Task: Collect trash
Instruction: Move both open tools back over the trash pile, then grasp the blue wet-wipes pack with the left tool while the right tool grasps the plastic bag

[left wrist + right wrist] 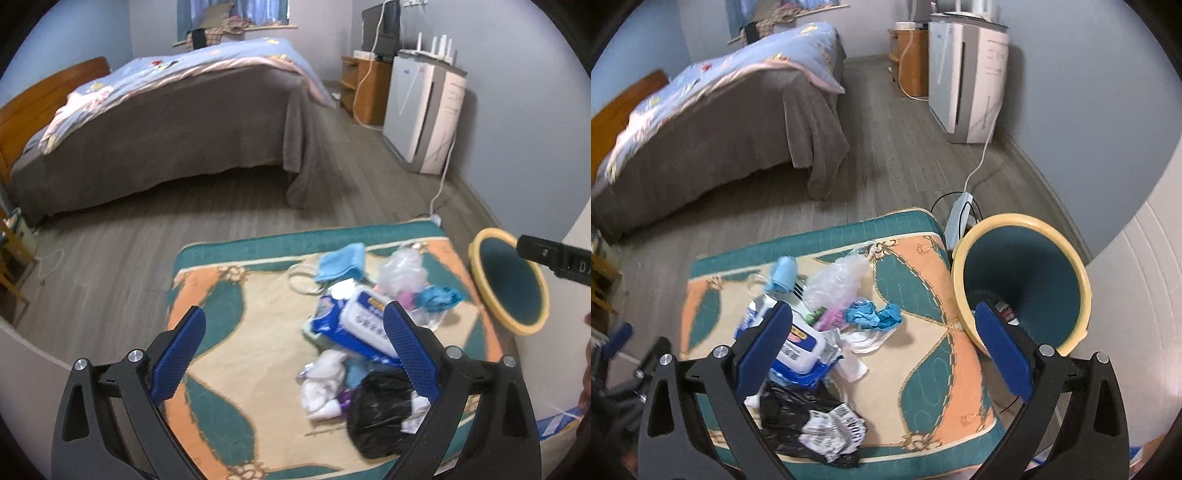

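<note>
Both the left gripper (295,350) and the right gripper (882,339) hang wide open and empty above the patterned mat (221,295), where the trash pile (369,332) sits toward the mat's edge nearest the yellow-rimmed bin (1023,280). I judge the next pick goes best one piece at a time, starting with loose pieces on top. The wet-wipes pack (365,325) lies flat, its long axis diagonal across the mat, so the jaws should close across its short side.

both wrist views look down, close, over the mat (229,295); both share its trash pile (812,314).
</note>
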